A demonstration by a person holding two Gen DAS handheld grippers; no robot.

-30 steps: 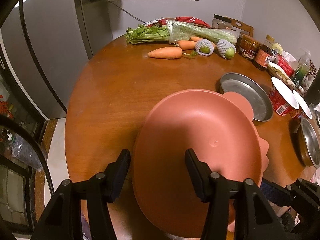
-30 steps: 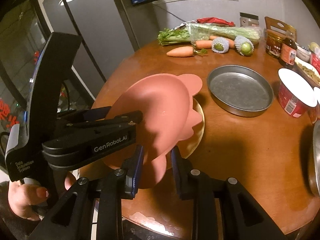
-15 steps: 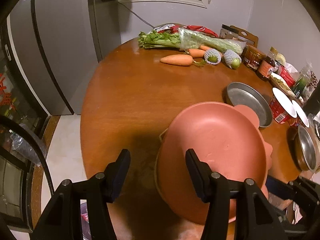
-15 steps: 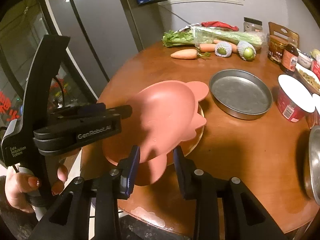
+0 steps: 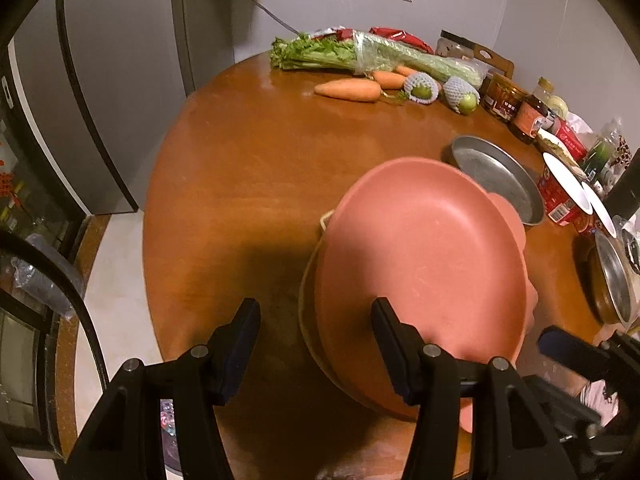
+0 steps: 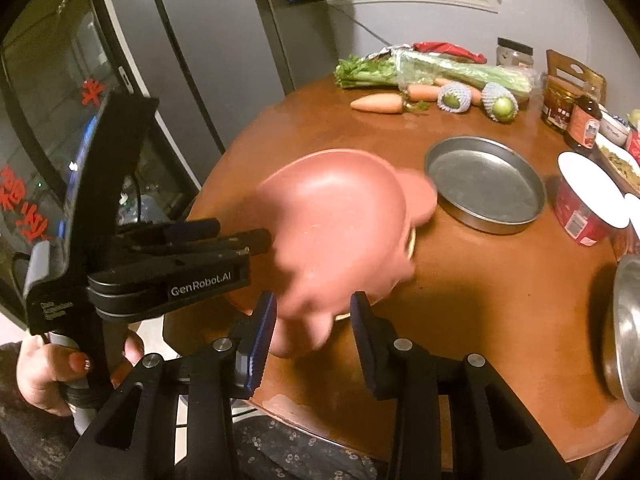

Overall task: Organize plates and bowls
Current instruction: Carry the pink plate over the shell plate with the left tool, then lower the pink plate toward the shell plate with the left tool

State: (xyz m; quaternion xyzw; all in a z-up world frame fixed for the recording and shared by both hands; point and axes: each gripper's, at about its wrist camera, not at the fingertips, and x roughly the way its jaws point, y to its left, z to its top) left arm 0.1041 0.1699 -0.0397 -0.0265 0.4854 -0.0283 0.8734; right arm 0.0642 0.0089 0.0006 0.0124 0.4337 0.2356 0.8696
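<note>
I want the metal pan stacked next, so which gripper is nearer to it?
Right. The right gripper is at the pink plate's near tab, jaws opening, the metal pan just beyond. The left gripper is at the plate's far side from the pan.

Salmon-pink plate (image 5: 424,264), grey metal pan (image 6: 484,182), orange carrot (image 5: 347,90), brown table (image 5: 248,168), black claws.

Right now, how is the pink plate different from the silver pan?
The pink plate has ear-like tabs on its rim; the silver pan is plain and round. The plate is matte pink; the pan is shiny grey metal. The plate sits on top of a yellowish dish, while the pan rests straight on the table. The plate is near the grippers; the pan lies farther back. Both are shallow, empty and the right way up.
</note>
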